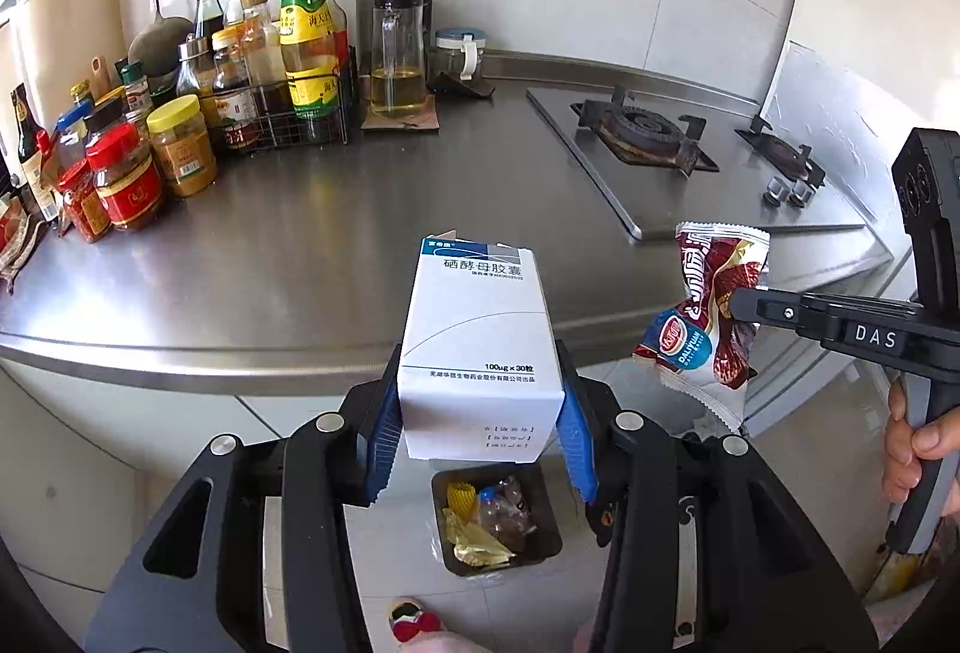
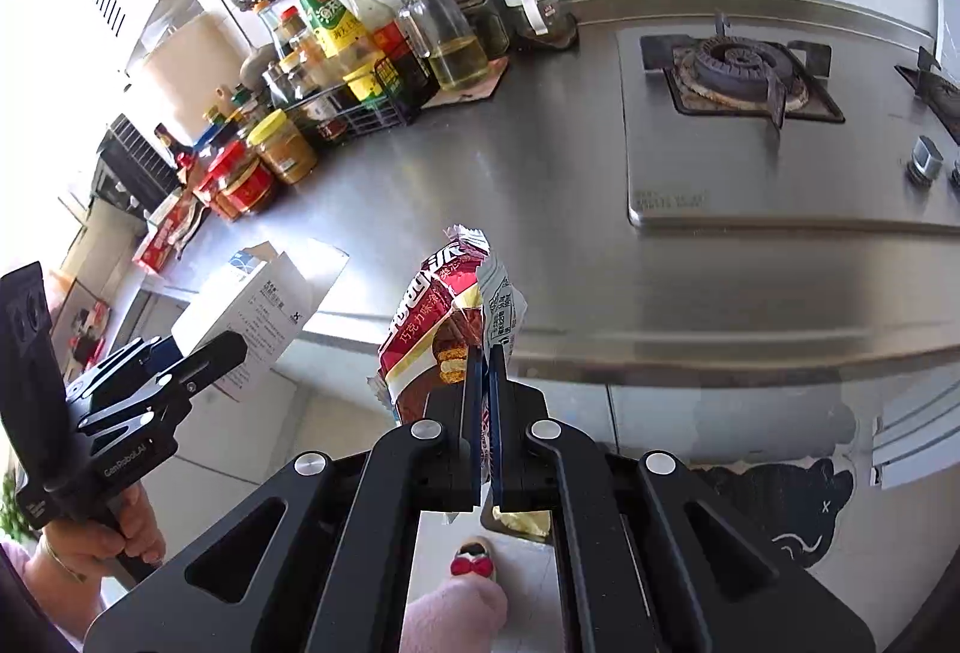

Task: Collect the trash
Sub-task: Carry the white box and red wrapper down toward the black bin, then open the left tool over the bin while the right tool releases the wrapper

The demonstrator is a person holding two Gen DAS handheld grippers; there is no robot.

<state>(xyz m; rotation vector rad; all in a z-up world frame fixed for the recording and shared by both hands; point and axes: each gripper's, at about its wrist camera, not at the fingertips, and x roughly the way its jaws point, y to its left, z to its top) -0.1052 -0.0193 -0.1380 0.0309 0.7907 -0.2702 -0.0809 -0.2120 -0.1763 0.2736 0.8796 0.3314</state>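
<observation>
My left gripper (image 1: 480, 407) is shut on a white medicine box (image 1: 480, 341) and holds it upright in the air, in front of the steel counter edge. A dark trash bin (image 1: 498, 518) with several wrappers in it sits on the floor right below the box. My right gripper (image 2: 485, 353) is shut on a red and white snack wrapper (image 2: 438, 323), held off the counter. In the left wrist view the wrapper (image 1: 705, 305) hangs to the right of the box. In the right wrist view the box (image 2: 258, 311) and left gripper (image 2: 198, 359) are at the left.
Steel countertop (image 1: 300, 245) with many sauce bottles and jars (image 1: 180, 125) at the back left, an oil dispenser (image 1: 396, 53) behind. A gas stove (image 1: 648, 137) is at the right. My slippered foot (image 2: 474, 563) is on the floor near the bin.
</observation>
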